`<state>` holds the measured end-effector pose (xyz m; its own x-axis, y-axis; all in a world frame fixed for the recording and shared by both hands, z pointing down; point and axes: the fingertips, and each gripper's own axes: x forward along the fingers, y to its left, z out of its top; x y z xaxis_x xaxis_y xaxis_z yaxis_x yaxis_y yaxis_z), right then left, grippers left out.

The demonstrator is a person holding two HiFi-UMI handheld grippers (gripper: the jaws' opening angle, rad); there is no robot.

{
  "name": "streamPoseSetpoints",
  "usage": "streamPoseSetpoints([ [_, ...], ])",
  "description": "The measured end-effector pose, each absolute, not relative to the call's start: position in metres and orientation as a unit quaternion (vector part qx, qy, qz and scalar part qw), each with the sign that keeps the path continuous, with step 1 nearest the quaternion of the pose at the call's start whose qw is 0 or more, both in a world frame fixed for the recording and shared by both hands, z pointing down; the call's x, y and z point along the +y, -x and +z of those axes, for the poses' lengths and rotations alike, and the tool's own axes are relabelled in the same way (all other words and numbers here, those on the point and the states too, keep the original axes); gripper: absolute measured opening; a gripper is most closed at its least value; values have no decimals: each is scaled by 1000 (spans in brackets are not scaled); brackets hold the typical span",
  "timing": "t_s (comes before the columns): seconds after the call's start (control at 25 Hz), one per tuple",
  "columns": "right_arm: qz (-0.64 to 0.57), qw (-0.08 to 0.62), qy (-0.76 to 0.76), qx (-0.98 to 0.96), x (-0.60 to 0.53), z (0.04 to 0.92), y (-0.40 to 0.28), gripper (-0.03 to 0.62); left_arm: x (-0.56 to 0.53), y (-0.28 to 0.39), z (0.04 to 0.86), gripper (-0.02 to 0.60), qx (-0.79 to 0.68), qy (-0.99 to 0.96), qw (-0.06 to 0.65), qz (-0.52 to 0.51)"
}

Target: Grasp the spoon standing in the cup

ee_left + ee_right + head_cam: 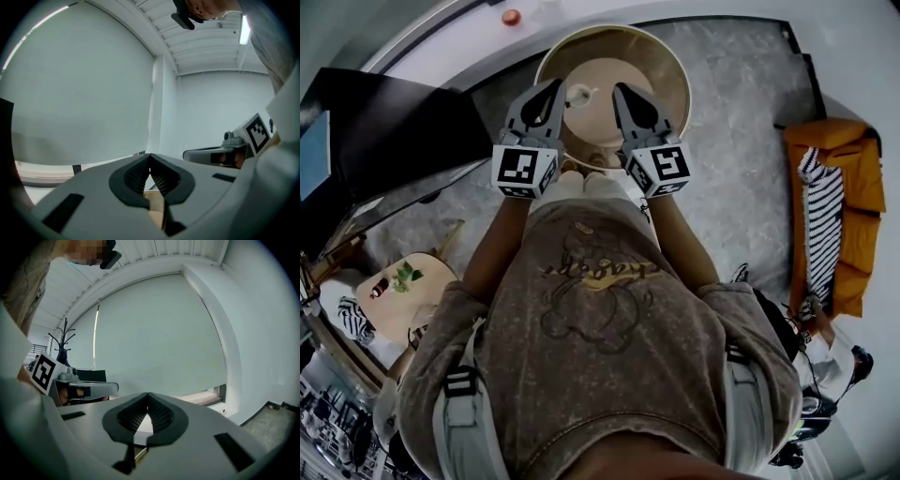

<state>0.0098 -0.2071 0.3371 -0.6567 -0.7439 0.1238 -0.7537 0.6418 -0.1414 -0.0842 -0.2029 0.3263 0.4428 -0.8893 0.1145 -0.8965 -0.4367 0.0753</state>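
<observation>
In the head view both grippers are held side by side at chest height, over a round beige table (pixel 666 66) far below. My left gripper (pixel 555 86) and my right gripper (pixel 621 91) are both shut, with nothing between the jaws. A small white object (pixel 581 92) shows on the table between the two tips; I cannot tell if it is the cup, and no spoon can be made out. Both gripper views point level across the room at a pale blind. In them the left gripper (pixel 149 157) and the right gripper (pixel 148 395) each have their tips touching.
An orange seat (pixel 853 187) with a striped cloth (pixel 823 202) stands at the right on grey carpet (pixel 741 150). A black desk (pixel 384 131) is at the left. A coat rack (pixel 63 341) stands by the blind. The person's torso fills the lower head view.
</observation>
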Motion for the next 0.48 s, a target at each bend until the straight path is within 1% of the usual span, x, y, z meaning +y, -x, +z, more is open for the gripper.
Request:
streamPoseSetpoints([
  [0.28, 80, 48, -422, -902, -227, 350, -22, 17, -221, 80, 342, 17, -527, -846, 72, 27],
  [0.48, 93, 43, -429, -898, -242, 367, -31, 17, -233, 77, 361, 17, -525, -847, 78, 31],
])
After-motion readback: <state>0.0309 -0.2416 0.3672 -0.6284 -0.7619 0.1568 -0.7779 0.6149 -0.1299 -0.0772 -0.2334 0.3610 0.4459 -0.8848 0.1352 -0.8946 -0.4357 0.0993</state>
